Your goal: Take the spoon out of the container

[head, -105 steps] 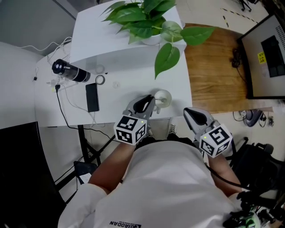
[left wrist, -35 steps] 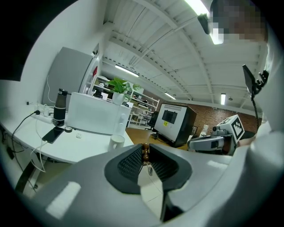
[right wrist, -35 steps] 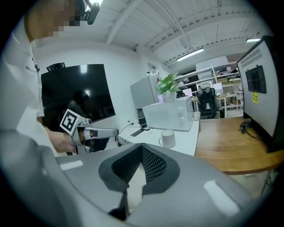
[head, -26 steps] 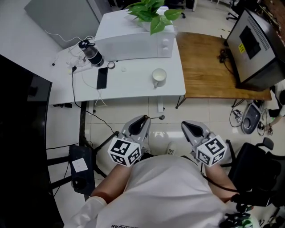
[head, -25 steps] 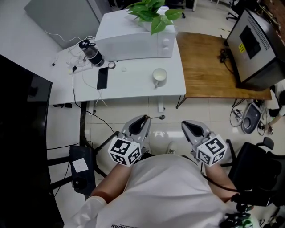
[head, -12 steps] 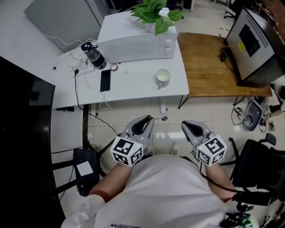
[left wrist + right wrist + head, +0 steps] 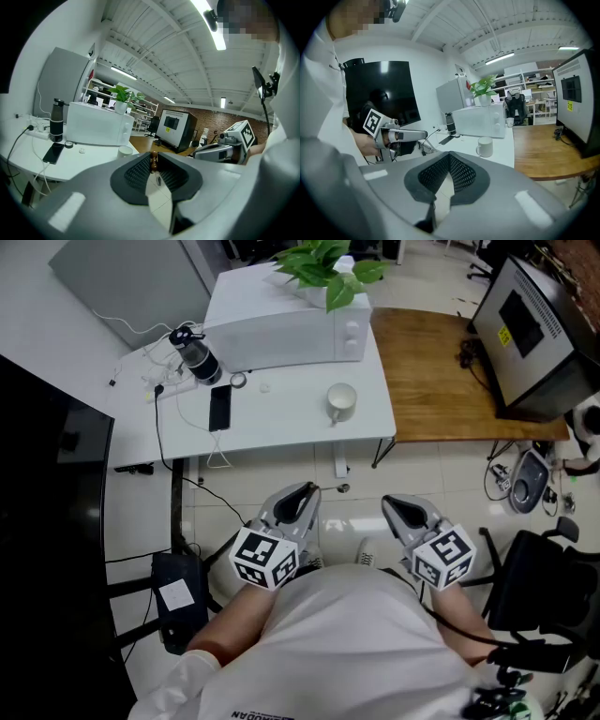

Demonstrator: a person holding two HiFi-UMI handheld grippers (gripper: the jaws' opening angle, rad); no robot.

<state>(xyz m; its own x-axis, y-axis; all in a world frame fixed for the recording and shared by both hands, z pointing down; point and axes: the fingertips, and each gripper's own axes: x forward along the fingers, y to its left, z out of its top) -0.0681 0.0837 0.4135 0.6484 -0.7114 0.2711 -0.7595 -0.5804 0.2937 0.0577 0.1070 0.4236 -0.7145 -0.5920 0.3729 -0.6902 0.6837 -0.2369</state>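
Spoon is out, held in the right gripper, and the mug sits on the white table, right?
No: the left gripper holds the spoon, as the left gripper view shows; the right gripper is shut on nothing. The mug does sit on the white table.

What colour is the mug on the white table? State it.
White; the mug shows best in the head view.

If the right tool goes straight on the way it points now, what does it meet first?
Nothing close: ahead of the right tool the way looks free. Farther on, probably the near edge of the white table, just beside the mug, though depth and height are hard to judge.
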